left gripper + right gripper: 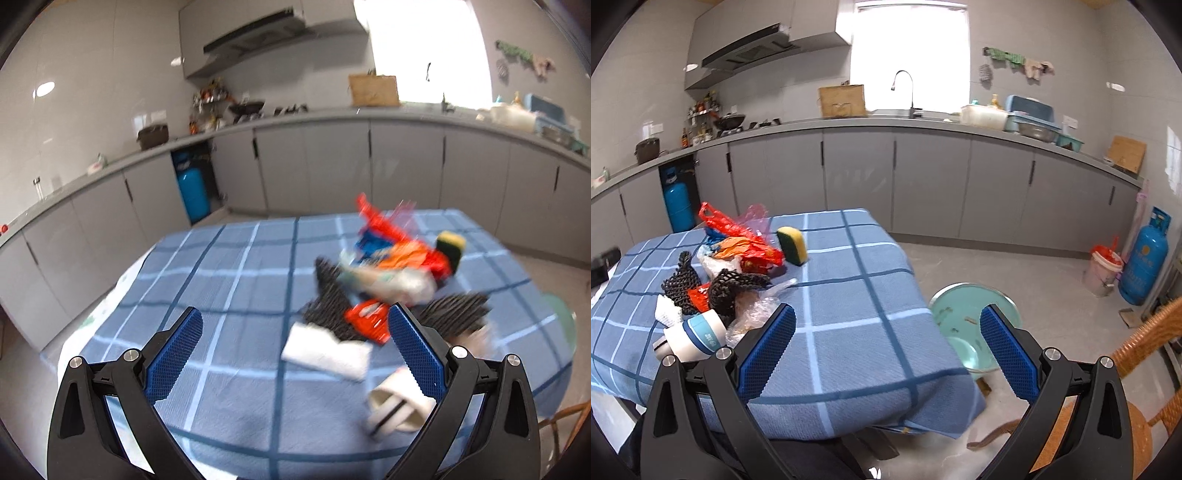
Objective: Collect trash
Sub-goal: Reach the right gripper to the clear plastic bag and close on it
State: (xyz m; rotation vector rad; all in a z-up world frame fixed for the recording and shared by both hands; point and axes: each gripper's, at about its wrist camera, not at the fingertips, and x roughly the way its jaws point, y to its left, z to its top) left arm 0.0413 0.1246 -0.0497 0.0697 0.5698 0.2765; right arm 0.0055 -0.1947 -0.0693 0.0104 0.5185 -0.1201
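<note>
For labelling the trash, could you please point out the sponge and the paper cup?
sponge (792, 245): right wrist view, on its yellow face.
paper cup (696, 334): right wrist view, on its white side wall.

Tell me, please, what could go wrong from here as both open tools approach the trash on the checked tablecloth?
1. The paper cup lies on its side near the table edge; a nudge could roll it off.
2. The black foam netting overlaps the clear plastic wrap, so one grab may drag neighbours along.
3. The left tool view is motion-blurred; at that speed it could scatter the light wrappers.
</note>
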